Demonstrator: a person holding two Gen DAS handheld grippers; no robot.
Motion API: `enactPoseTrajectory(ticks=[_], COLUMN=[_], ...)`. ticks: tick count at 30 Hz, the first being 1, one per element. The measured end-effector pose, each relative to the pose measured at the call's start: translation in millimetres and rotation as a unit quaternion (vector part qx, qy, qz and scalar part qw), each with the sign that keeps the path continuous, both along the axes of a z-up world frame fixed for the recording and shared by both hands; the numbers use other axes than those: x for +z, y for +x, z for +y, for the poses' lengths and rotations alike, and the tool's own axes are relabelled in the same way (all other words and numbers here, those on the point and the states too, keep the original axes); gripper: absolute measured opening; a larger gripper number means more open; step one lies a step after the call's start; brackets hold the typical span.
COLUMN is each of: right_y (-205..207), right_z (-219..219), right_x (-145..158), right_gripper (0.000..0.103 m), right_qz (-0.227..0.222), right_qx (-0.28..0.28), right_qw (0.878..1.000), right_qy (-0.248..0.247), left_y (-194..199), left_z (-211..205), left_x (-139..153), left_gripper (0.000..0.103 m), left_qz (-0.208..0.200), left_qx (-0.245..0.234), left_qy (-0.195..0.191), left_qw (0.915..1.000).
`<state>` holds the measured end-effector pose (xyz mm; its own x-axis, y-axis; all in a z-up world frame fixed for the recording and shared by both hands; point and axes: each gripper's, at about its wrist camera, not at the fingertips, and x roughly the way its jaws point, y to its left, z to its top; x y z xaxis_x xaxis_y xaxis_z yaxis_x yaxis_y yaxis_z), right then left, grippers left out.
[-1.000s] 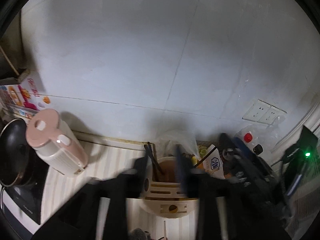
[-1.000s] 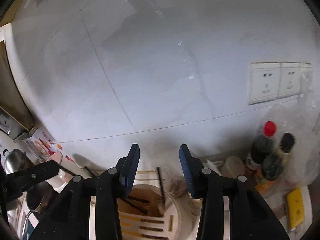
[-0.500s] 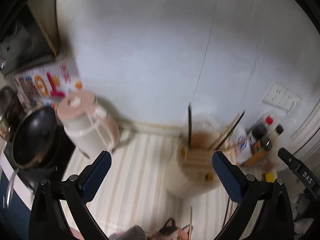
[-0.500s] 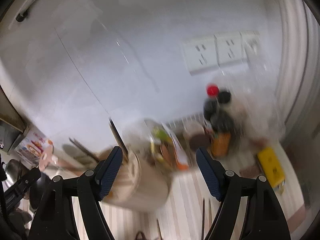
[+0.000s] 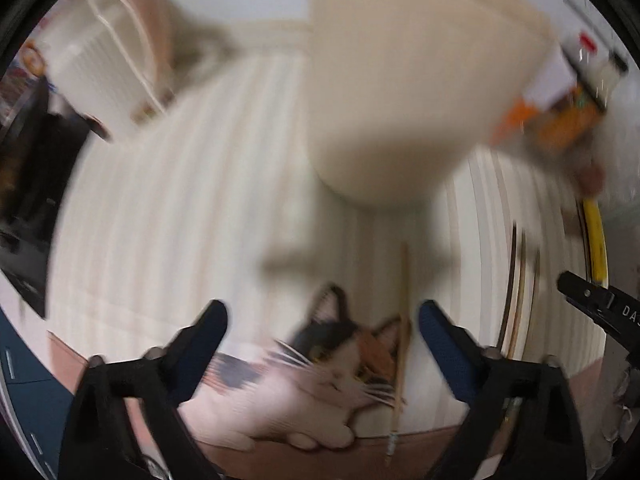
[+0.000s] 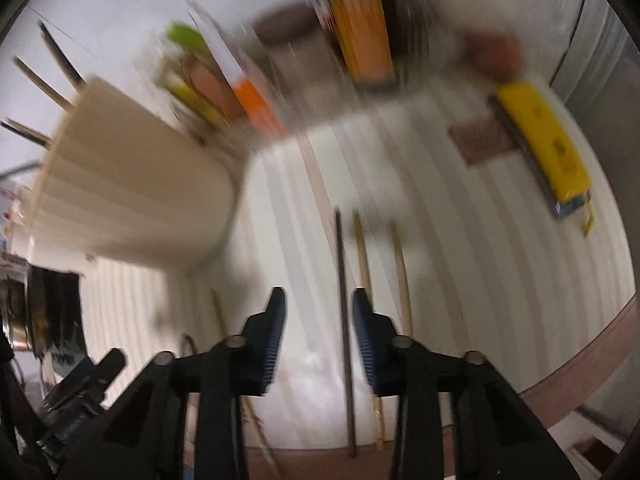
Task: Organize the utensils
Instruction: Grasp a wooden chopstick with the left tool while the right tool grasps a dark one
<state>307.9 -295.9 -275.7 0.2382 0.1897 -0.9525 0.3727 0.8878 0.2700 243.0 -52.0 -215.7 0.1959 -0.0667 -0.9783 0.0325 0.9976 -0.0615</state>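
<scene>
A beige utensil holder stands on the striped mat, with chopsticks sticking out of its top; it also shows in the right wrist view. My left gripper is open and empty above a wooden chopstick lying over a cat picture. My right gripper is open and empty, low over the mat; a dark chopstick lies between its fingers, with two wooden chopsticks just right. Both views are blurred.
A pink-lidded white jug stands at the left, a dark stove beyond it. Packets and an orange box stand behind the holder. A yellow flat object lies at the right. The mat's front edge is near.
Both grippers have tilted down from the wall to the counter and come closer to the mat. The right gripper's fingers stand closer together than half a second ago.
</scene>
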Motion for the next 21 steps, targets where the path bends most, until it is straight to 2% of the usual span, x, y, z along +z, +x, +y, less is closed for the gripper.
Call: enactPoseTrajectory(ticks=[1,3,4,7,9,21], right_y=[-2.5,-3.9,-4.3,-2.8,0.5,7.4], right_z=[-0.9,-1.6,-0.5,2.4,5.2,16.8], right_x=[-10.4,-21.7,-25.6,-36.2,-41.7,-64.1], right_gripper=[0.031,0.027,0.026,0.025,0.025,0.025], right_qz=[0.013,0.027,0.031,0.043,0.050,0.085], right_qx=[0.005,0.012,0.015,0.027,0.031,0.053], right_qw=[1.000,1.000,0.999,0.999,0.998,0.995], right_qy=[0.004,0.007,0.010,0.013,0.014,0.009], left_y=[-0.6,-1.7,-2.7,-2.4,-1.9,4.5], left_z=[-6.9,-20.3,-25.3,-40.4,-47.3,-73.9], left_x=[-8.2,-26.7,-33.2,-47.7,-52.7,-66.2], left_gripper=[0.074,0.070,0.065,0.059,0.051,0.051], left_qz=[0.014,0.039,0.045,0.059,0.061,0.062], left_qx=[-0.006,-0.016,-0.021,-0.035,-0.041,-0.063], left_qy=[-0.004,-0.013,-0.014,-0.003,0.003,0.048], left_qw=[0.9999,0.9990,0.9987,0.9977,0.9973,0.9950])
